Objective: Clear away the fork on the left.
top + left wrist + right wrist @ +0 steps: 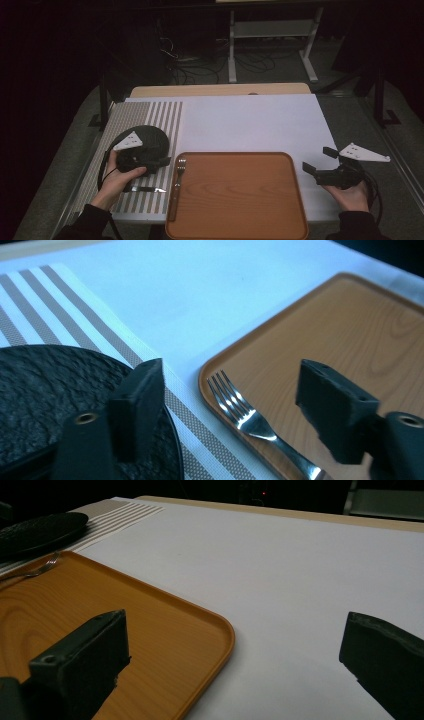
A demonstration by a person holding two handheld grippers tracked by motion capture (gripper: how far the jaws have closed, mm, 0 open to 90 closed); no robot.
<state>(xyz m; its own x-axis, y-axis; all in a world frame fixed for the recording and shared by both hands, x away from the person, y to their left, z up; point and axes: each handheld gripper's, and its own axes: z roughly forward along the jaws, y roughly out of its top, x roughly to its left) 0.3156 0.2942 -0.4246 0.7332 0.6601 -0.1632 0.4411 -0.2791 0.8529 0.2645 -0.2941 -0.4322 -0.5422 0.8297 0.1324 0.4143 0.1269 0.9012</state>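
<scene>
Fork [250, 415] lies on the tray's [240, 200] left edge, tines between the left gripper's [235, 410] spread fingers, untouched. Right gripper [317, 160], fingers spread, hovers just right of the tray.

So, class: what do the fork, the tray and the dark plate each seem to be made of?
Fork: polished metal, likely steel, judging by the bright glints on its tines.
Tray: orange-brown with a printed-looking wood grain, possibly laminate or plastic.
Dark plate: matte black with a rough, pebbled surface, perhaps stoneware or slate.
</scene>
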